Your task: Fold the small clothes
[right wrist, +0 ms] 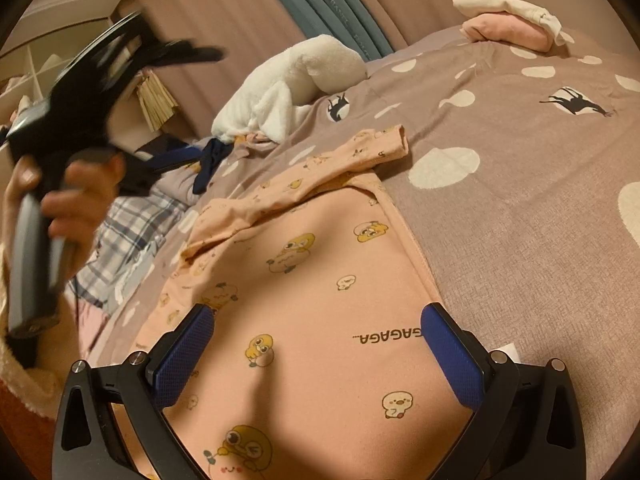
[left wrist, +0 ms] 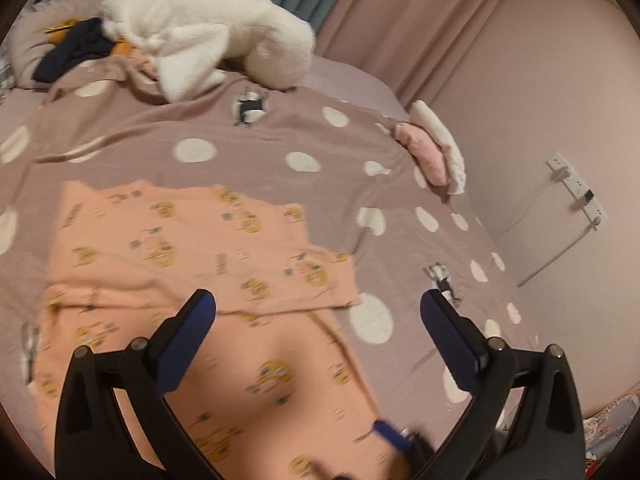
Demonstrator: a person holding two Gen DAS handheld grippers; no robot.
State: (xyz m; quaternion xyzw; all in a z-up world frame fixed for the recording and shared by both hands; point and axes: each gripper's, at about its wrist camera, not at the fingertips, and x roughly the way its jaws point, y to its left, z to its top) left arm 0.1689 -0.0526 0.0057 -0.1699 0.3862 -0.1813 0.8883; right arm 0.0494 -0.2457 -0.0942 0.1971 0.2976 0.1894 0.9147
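A peach shirt (left wrist: 180, 260) printed with yellow cartoon chicks lies flat on the dotted mauve bedspread (left wrist: 240, 128). One sleeve (right wrist: 340, 160) is folded in across its top. My left gripper (left wrist: 318, 304) hovers above the shirt's right part, jaws wide open with nothing between them. In the right wrist view the left gripper (right wrist: 188, 108) shows blurred at the left, raised off the bed in a hand (right wrist: 72, 200). My right gripper (right wrist: 318, 316) stands open low over the shirt (right wrist: 320, 260) near its hem, with only cloth seen beyond its fingers. One of its blue fingers (left wrist: 390, 436) shows blurred at the bottom of the left wrist view.
A white fleece heap (left wrist: 208, 36) and a dark navy garment (left wrist: 72, 52) lie at the bed's far side. Folded pink and white clothes (left wrist: 428, 152) sit by the right edge. A plaid cloth (right wrist: 128, 232) lies left of the shirt. The wall carries a power strip (left wrist: 576, 188).
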